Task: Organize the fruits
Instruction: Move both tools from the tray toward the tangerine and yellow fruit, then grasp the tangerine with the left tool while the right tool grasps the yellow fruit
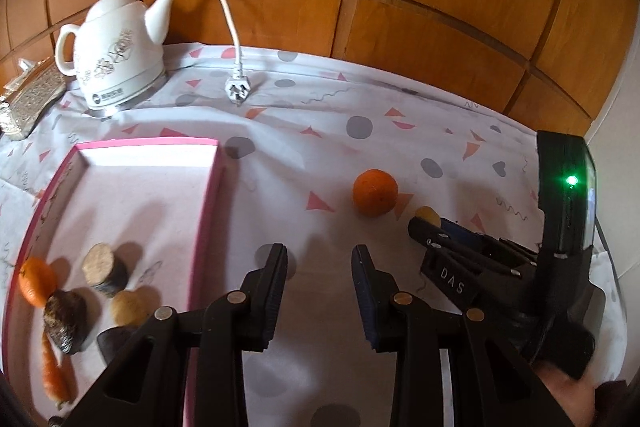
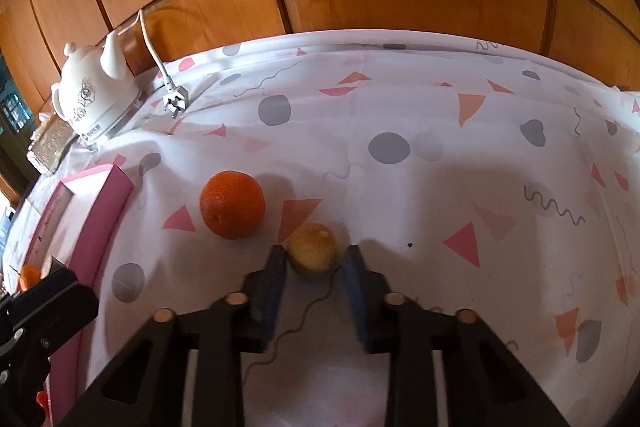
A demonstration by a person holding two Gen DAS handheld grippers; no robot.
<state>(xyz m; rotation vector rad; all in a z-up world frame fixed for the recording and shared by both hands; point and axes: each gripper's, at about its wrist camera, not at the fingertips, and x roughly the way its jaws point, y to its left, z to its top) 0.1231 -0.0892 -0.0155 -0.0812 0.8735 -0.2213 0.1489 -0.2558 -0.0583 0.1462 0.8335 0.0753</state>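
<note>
Through the left wrist camera I see my left gripper with its jaws released and nothing between them, over the patterned tablecloth on the table; the pink tray lies to the left, holding a small orange, a carrot, a dark lump, a cut brown piece and a pale yellow fruit; a large orange sits on the cloth ahead, and just beside it the right gripper reaches a yellowish fruit; a white kettle stands at the back left.

Through the right wrist camera my right gripper has its jaws spread on either side of the yellowish fruit, the left one touching or nearly so, the right one apart; the large orange rests near, to its left, with the tray's wall beyond.
</note>
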